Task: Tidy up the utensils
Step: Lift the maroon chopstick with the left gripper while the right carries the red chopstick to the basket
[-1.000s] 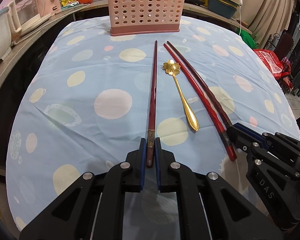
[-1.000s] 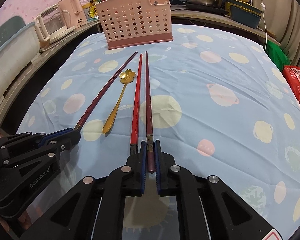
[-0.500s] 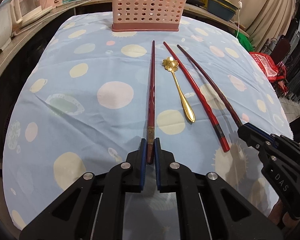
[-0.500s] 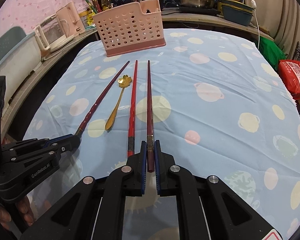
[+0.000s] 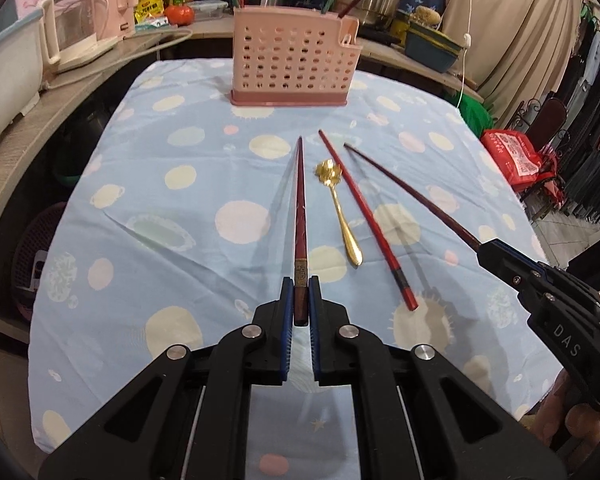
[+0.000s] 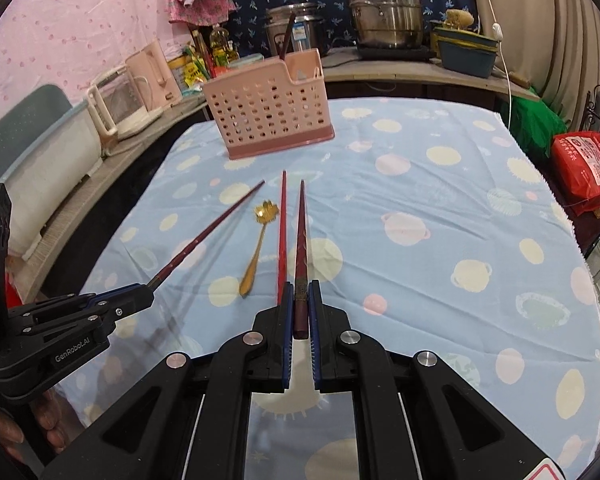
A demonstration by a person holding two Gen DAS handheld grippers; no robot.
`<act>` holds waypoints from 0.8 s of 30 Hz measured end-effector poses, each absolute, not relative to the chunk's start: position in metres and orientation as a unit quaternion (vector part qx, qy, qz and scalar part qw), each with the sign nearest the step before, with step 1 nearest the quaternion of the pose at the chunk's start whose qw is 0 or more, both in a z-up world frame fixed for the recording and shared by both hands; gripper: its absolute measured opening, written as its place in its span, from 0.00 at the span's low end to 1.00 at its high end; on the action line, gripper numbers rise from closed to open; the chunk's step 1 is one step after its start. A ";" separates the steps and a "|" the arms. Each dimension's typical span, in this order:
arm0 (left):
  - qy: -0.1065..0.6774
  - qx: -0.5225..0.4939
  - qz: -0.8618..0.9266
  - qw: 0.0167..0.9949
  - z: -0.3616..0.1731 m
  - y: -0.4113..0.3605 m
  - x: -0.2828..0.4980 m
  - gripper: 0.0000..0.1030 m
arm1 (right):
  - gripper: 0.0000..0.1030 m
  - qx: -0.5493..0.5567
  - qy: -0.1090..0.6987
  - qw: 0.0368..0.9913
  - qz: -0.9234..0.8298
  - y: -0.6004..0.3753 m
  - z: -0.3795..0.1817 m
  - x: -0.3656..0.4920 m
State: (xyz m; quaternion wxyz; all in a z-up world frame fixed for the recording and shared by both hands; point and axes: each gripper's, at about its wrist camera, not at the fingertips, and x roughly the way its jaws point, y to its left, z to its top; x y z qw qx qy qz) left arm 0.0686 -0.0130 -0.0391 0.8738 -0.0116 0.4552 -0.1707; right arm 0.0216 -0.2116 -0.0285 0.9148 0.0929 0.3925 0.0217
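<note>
Above tablecloth (image 5: 148,184): am clamping one chopstick per gripper, left gripper (image 5: 300,312) and right gripper (image 6: 300,312); third chopstick (image 5: 366,220), one gold spoon (image 5: 340,216) lying.

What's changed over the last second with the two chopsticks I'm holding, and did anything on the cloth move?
Both tools have lifted. The left tool and right tool each stay clamped on a dark chopstick, now raised off the cloth with tips pointing toward the pink basket. The red chopstick and gold spoon lie where they were.
</note>
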 end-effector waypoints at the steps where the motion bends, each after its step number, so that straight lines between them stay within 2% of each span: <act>1: 0.449 -0.013 -0.171 0.877 -0.033 -0.012 0.068 0.07 | 0.07 0.094 0.387 0.917 0.022 -0.212 -0.023 0.021; 13: 0.391 -0.023 -0.166 0.905 0.032 -0.001 0.079 0.07 | 0.07 0.108 0.309 0.945 0.024 -0.229 0.049 0.028; 24: 0.341 -0.006 -0.162 0.926 0.086 -0.008 0.126 0.07 | 0.07 0.106 0.253 0.961 0.034 -0.240 0.108 0.075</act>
